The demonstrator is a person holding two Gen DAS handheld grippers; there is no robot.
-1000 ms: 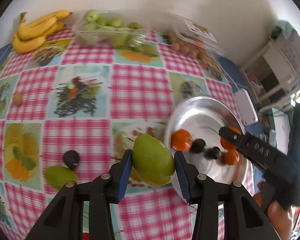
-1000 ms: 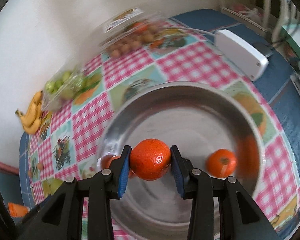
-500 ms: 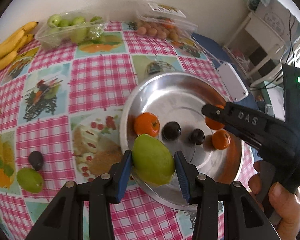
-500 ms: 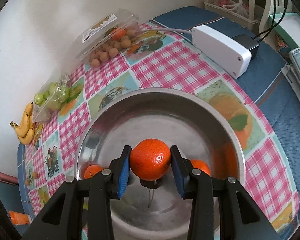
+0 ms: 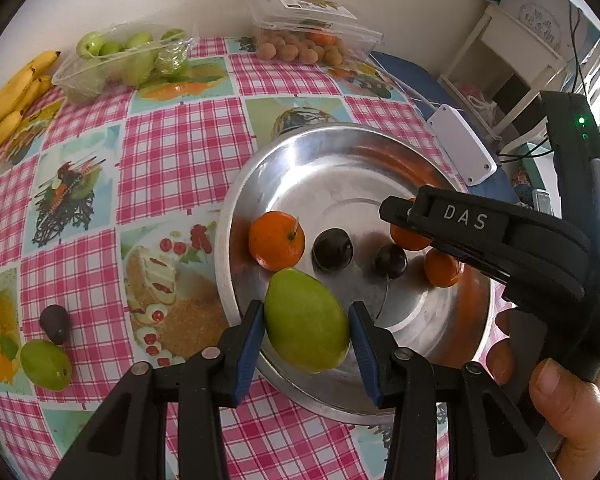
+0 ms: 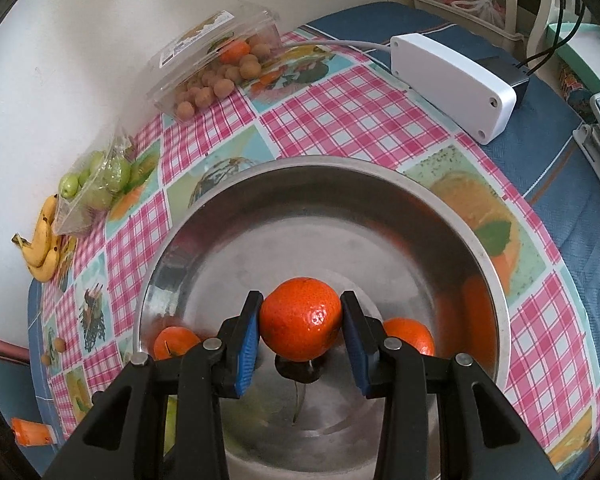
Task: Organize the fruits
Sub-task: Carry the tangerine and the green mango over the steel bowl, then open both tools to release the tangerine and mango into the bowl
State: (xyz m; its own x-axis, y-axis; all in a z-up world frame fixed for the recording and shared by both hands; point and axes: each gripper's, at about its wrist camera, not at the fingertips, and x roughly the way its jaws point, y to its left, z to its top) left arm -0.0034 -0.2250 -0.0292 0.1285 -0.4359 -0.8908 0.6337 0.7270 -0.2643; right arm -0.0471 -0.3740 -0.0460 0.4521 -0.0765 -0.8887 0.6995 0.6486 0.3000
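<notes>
L wrist view: left gripper [image 5: 306, 326] clamped on green mango [image 5: 305, 322] over steel bowl [image 5: 236, 216] near rim, could've rolled out if dropped there; R wrist view: right gripper [image 6: 301, 330] pinched tangerine [image 6: 300, 324] above bowl's middle, might've bumped fruit below.

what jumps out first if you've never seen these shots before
The big steel bowl on the pink checked tablecloth, already holding tangerines and dark plums. The left claw grips a green mango over the bowl's near rim, and the right claw clamps a bright tangerine above the bowl's middle.
</notes>
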